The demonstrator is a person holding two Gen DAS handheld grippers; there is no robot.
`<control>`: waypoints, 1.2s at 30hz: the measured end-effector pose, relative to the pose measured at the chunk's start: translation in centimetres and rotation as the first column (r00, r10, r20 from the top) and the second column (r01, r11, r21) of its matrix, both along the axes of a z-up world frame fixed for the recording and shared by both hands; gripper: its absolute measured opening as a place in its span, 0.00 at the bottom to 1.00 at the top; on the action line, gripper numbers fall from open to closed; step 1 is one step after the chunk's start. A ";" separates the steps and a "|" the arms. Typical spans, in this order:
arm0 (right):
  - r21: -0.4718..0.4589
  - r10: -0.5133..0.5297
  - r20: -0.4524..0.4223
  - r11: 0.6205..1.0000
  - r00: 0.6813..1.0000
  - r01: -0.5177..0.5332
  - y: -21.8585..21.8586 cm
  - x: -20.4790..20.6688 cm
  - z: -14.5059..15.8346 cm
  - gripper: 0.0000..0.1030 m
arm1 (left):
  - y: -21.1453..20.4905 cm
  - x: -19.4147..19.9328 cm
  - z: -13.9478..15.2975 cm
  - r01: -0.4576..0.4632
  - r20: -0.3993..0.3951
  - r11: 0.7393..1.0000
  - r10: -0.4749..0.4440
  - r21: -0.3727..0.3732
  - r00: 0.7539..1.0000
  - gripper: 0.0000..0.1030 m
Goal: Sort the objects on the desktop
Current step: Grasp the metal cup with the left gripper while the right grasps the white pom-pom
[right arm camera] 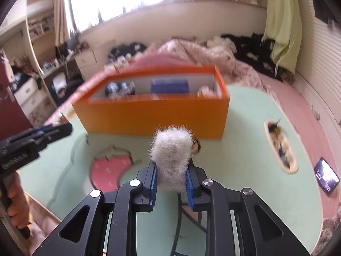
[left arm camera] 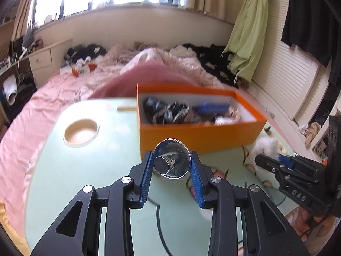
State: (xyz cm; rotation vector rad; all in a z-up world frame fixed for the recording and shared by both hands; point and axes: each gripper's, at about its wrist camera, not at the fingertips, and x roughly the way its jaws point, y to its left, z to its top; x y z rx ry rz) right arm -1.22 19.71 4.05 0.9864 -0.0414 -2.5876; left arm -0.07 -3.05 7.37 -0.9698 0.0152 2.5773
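1. Green table (left arm camera: 85,170), orange box (left arm camera: 200,136) at frame centre.
2. Left gripper (left arm camera: 172,166) pinches glass (left arm camera: 171,161); right gripper (right arm camera: 171,178) squeezes fluff ball (right arm camera: 171,153).
3. Clear the box wall, then release.

Both grippers are black linkage frames with silver round pivot screws and blue ribbed pads (left arm camera: 147,177); the right gripper (left arm camera: 275,162) bears embossed letters.

Left claw (left arm camera: 171,163) clamping clear glass cup (left arm camera: 172,158), orange box (left arm camera: 198,134) beyond, green table (left arm camera: 85,170)
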 end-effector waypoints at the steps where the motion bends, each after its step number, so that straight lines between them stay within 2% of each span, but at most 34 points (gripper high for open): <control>1: -0.005 0.008 -0.010 1.000 1.000 -0.008 -0.1 -0.1 0.6 0.21 | 0.1 -0.2 0.6 0.004 -0.015 1.000 -0.004 0.003 1.000 0.34; 5: 0.003 0.017 -0.094 1.000 0.995 -0.017 -1.2 -1.6 4.1 0.21 | 1.0 -1.8 3.3 0.019 -0.061 0.999 -0.018 0.028 0.998 0.34; 8: -0.028 0.027 -0.095 0.999 0.995 -0.030 -1.8 -3.6 5.4 0.21 | 1.8 -3.5 4.9 0.029 -0.080 0.998 -0.025 0.054 0.996 0.34; 10: -0.093 0.028 -0.060 0.995 0.998 -0.034 -1.7 -5.5 5.5 0.22 | 2.7 -5.1 5.4 0.034 -0.078 0.998 -0.029 0.055 0.996 0.34; 11: -0.140 0.020 -0.018 0.990 1.000 -0.022 -1.6 -7.0 5.1 0.22 | 3.4 -6.1 5.3 0.052 -0.058 0.998 -0.049 0.046 0.997 0.35; 13: -0.179 0.011 0.028 0.984 1.000 -0.006 -1.7 -8.9 4.2 0.24 | 4.4 -8.7 4.0 0.072 0.054 0.997 -0.072 0.007 0.996 0.47; 15: -0.195 -0.023 0.076 0.980 0.997 0.037 -1.3 -10.4 3.1 0.39 | 4.5 -10.8 2.3 0.042 0.169 0.999 -0.044 0.011 0.985 0.50; 18: -0.237 -0.052 0.111 0.968 0.992 0.078 -0.1 -11.0 2.2 0.44 | 3.6 -11.8 0.1 0.028 0.232 0.998 -0.040 0.054 0.972 0.51; 19: -0.239 -0.056 0.112 0.968 0.992 0.082 0.2 -11.1 2.3 0.44 | 3.4 -11.7 -0.3 0.022 0.236 0.998 -0.033 0.052 0.971 0.56; 24: -0.176 -0.059 0.139 0.981 0.988 0.084 0.7 -11.9 1.6 0.44 | 3.8 -10.6 -0.7 0.045 0.164 0.999 -0.041 -0.019 0.986 0.60; 28: -0.070 -0.047 0.134 0.996 0.990 0.056 -0.4 -11.0 1.3 0.44 | 4.8 -9.6 -1.2 0.049 0.101 0.994 -0.039 -0.100 0.994 0.64; 33: -0.091 -0.014 0.160 0.995 0.987 0.029 0.0 -9.8 1.1 0.44 | 4.7 -8.0 -1.3 0.025 0.050 0.989 -0.018 -0.146 0.999 0.64; 36: -0.111 0.008 0.163 0.994 0.987 0.010 0.2 -8.9 1.2 0.44 | 4.1 -6.8 -1.1 0.040 0.036 0.992 -0.036 -0.123 0.999 0.64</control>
